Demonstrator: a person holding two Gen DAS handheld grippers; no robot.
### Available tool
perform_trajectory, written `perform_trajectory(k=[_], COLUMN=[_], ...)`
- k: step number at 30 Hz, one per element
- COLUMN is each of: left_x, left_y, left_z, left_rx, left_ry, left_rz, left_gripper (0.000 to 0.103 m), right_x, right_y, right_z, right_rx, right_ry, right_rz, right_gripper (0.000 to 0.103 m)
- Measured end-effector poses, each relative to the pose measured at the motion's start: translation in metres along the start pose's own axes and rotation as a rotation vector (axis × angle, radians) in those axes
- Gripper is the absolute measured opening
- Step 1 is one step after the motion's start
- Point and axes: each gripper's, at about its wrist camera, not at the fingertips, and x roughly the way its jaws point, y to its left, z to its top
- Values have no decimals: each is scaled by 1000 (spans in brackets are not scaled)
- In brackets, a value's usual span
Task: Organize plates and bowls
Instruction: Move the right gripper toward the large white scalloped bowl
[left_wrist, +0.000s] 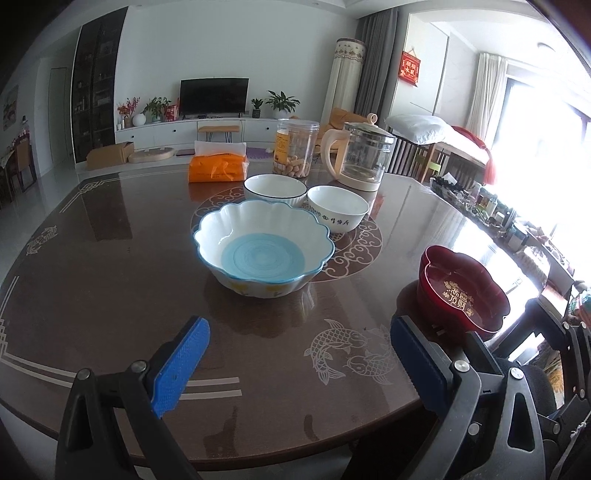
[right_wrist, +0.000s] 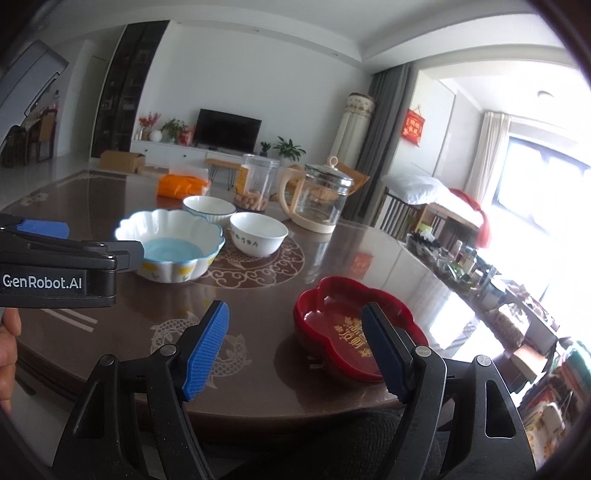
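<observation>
A scalloped white bowl with a blue rim and blue bottom (left_wrist: 264, 245) (right_wrist: 171, 242) stands mid-table. Behind it are a white bowl with a dark rim (left_wrist: 275, 188) (right_wrist: 208, 207) and a white bowl with writing (left_wrist: 337, 208) (right_wrist: 258, 232). A red lobed dish with gold writing (left_wrist: 461, 290) (right_wrist: 354, 328) sits near the table's front right edge. My left gripper (left_wrist: 299, 354) is open and empty, short of the scalloped bowl. My right gripper (right_wrist: 295, 350) is open and empty, its right finger in front of the red dish.
At the back of the brown round table (left_wrist: 110, 266) stand an orange tissue pack (left_wrist: 218, 166), a clear jar of snacks (left_wrist: 295, 147) and a glass kettle (left_wrist: 364, 157). A cluttered shelf (left_wrist: 498, 214) runs along the right. The left gripper's body (right_wrist: 55, 266) shows at the left.
</observation>
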Motion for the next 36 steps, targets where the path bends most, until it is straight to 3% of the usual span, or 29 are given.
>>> perform_trajectory(k=[7,12,18,31,36], left_x=[8,16,23,29,23], left_y=[14,25,24,45,40], left_z=[-7,-8,-10,1,11], left_rx=[-22,-61,-49,-87,-51], left_ry=[87,107,129,144,130], left_rz=[16,56,37,106,125], left_gripper=[98,98,98,98,98], right_x=[1,-5,-7,0,1], right_y=[24,31,35,24,28], right_z=[-3,-6,-6,-6,-5], right_rx=[-129,-174,-201,-137,-150], right_ry=[6,-34,-61,-32,-30], right_rz=[-38,-55,-63,-18,-15], right_gripper=[78,78,78,78,78])
